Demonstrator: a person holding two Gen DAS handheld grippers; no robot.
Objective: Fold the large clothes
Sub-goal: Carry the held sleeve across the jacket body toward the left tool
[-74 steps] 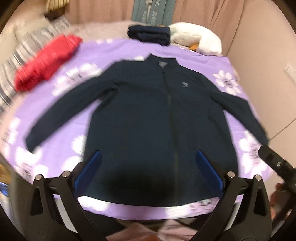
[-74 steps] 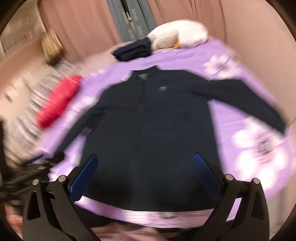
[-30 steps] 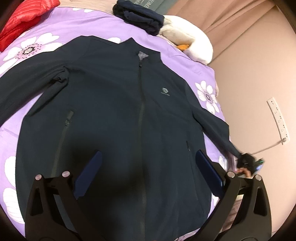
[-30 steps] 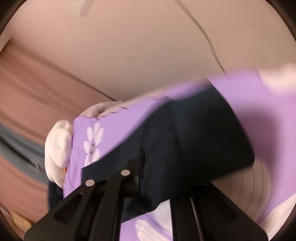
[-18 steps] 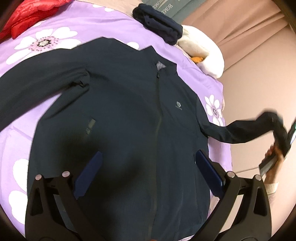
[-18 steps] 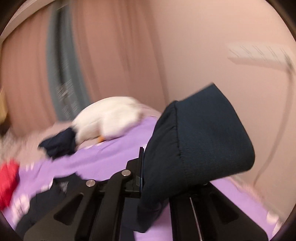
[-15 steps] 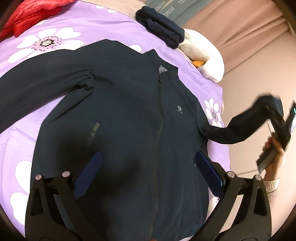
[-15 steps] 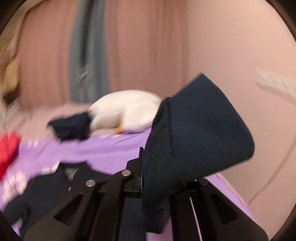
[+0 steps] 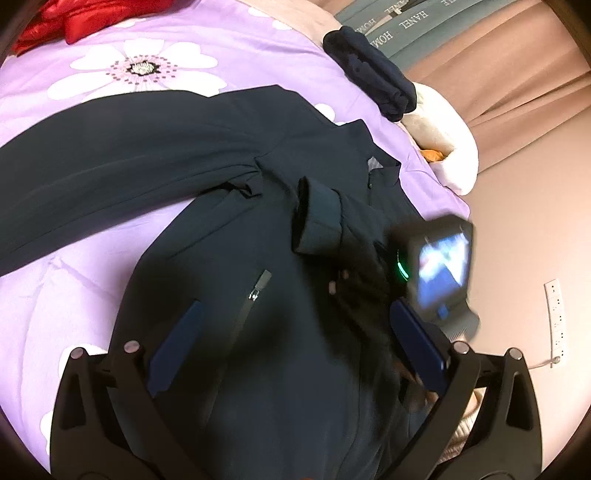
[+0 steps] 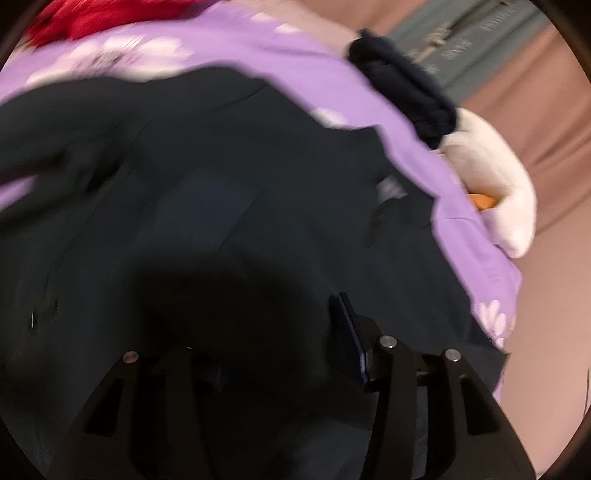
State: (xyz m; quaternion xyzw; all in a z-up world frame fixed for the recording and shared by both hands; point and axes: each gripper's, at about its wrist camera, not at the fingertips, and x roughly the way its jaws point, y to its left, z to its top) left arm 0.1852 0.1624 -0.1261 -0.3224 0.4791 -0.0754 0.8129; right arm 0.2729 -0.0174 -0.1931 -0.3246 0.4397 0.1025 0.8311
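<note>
One dark navy jacket [image 9: 266, 332] lies front up on a bed with a purple flowered cover [image 9: 74, 280], its zip running down the middle and a zipped side pocket showing. Its far sleeve [image 9: 110, 173] stretches flat across the cover away from the jacket's body, while the other sleeve is brought over the chest, its cuff [image 9: 317, 221] lying on the front just below the collar. Beyond the collar sit a folded dark garment [image 9: 373, 77] and a white pillow [image 9: 443, 147]; a red garment [image 9: 62, 18] lies past the outstretched sleeve. The left tongs [image 9: 295, 350] hover above the jacket's lower front with their blue-padded fingers wide apart and nothing between them. The right tongs [image 10: 288, 347] are low over the jacket's chest beside the cuff, their device's lit screen facing the left camera; their fingers stand apart, and the blurred view shows only dark fabric beneath them.
</note>
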